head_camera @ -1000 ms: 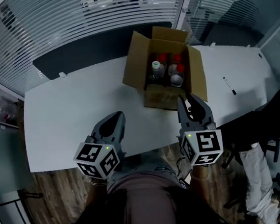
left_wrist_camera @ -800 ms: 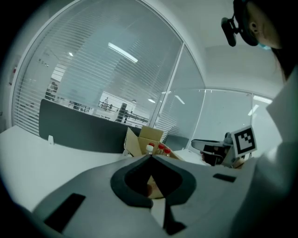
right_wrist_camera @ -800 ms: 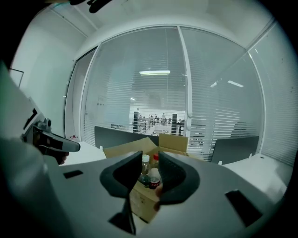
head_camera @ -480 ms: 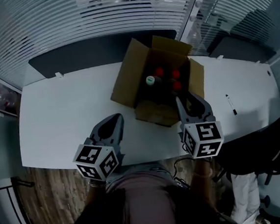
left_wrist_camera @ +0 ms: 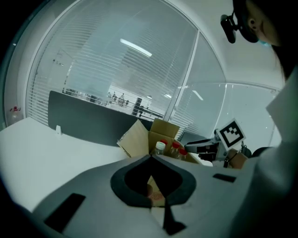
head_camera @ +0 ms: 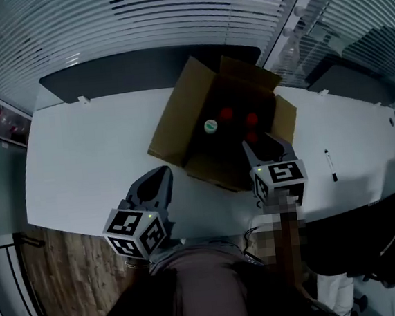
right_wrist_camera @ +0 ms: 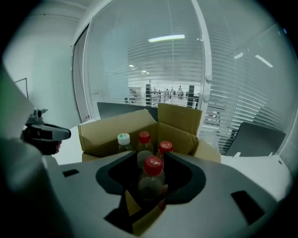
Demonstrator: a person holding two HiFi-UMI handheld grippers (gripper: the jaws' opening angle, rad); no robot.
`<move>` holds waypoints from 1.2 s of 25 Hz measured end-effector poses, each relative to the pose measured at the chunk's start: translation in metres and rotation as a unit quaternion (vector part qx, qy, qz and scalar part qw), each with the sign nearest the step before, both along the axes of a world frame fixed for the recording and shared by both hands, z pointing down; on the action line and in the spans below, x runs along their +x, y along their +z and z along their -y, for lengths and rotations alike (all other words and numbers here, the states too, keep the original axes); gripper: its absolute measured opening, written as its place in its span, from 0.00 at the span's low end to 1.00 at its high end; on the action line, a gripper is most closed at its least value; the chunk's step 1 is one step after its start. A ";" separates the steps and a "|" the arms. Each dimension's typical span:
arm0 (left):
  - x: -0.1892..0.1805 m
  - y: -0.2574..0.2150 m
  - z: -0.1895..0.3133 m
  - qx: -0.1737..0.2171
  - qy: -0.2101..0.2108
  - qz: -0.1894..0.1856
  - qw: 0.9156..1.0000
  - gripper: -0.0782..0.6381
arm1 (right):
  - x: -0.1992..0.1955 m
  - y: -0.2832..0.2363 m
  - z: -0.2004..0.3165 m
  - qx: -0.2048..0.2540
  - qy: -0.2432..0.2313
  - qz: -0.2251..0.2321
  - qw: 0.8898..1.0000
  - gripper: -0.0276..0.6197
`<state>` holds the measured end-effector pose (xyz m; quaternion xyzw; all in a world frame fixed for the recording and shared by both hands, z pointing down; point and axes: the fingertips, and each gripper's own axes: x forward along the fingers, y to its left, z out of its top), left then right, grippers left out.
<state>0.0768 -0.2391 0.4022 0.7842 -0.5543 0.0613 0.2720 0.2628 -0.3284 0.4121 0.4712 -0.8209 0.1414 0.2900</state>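
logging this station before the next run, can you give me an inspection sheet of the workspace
surface: white table, box near its middle
job's things: open cardboard box holding three red-capped bottles and one white-capped bottle, all upright
clutter: marker pen lying right of the box
grippers: left gripper shut, empty, above the table's near part; right gripper open at the box's near side, the nearest red-capped bottle lined up between its jaws, no contact seen
cables: nothing seen on the table
surroundings: dark panel behind the table, blinds, wooden floor
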 end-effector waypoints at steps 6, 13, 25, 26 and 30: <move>0.002 0.013 0.009 -0.018 -0.017 0.001 1.000 0.12 | 0.001 0.023 0.009 -0.061 -0.022 -0.036 0.997 0.32; -0.001 0.019 0.009 -0.026 -0.027 0.002 0.999 0.12 | 0.002 0.042 0.008 -0.095 -0.028 -0.072 0.993 0.31; -0.008 0.014 0.005 -0.020 0.014 0.001 1.000 0.12 | -0.003 0.003 0.001 -0.047 -0.003 -0.029 0.998 0.30; -0.010 0.013 0.005 -0.018 0.018 0.001 1.000 0.12 | -0.004 -0.002 0.000 -0.039 0.001 -0.029 0.999 0.30; -0.023 0.009 0.002 -0.011 0.036 -0.001 0.999 0.12 | -0.009 -0.023 -0.004 -0.008 0.025 -0.033 0.999 0.30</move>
